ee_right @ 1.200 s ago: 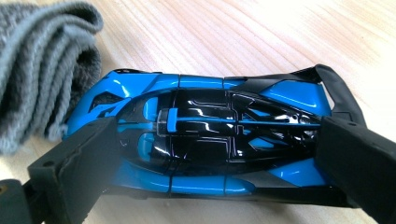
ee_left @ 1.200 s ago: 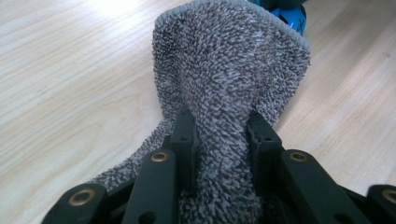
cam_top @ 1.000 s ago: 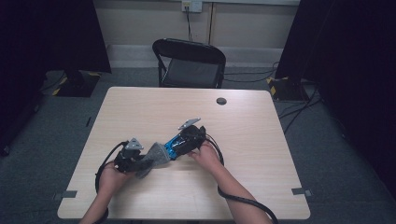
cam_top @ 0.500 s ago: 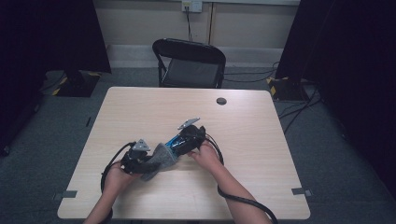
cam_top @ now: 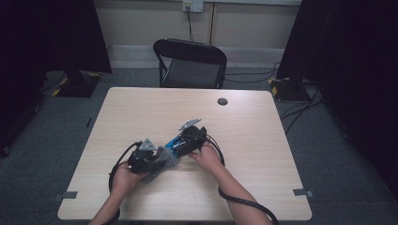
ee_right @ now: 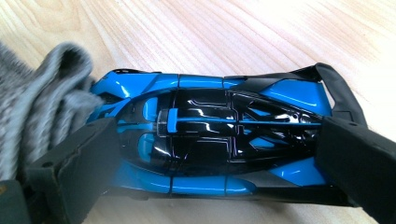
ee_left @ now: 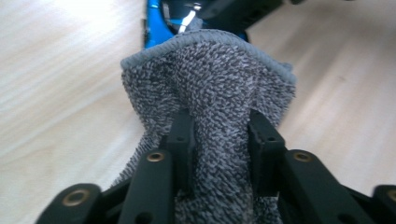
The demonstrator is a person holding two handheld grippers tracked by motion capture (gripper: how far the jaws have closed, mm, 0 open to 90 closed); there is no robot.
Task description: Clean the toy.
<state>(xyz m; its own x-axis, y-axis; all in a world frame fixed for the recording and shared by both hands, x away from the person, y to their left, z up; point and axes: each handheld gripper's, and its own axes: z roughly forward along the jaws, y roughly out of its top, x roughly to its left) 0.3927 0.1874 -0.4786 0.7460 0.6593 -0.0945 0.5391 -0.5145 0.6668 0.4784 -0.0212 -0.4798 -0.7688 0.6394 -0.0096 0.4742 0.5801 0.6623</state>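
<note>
A blue and black toy car (ee_right: 210, 135) lies on the wooden table (cam_top: 263, 122), and my right gripper (ee_right: 219, 158) is shut on it, one pad at its nose and one at its tail. My left gripper (ee_left: 219, 140) is shut on a bunched grey terry cloth (ee_left: 210, 84); its jaws have just been closing with the cloth between them. The cloth's far fold touches the end of the car (ee_left: 154, 23). In the high view the left gripper (cam_top: 158, 157) and the right gripper (cam_top: 179, 143) meet near the table's middle, with the cloth (cam_top: 164, 160) against the car (cam_top: 173, 142).
A small black round disc (cam_top: 222, 101) lies near the table's far edge. A black folding chair (cam_top: 190, 63) stands behind the table. Thick black cables (cam_top: 244, 202) trail from both grippers over the near edge.
My left gripper has slid right with the cloth, bringing it closer against the car. The right gripper and the car have stayed in place.
</note>
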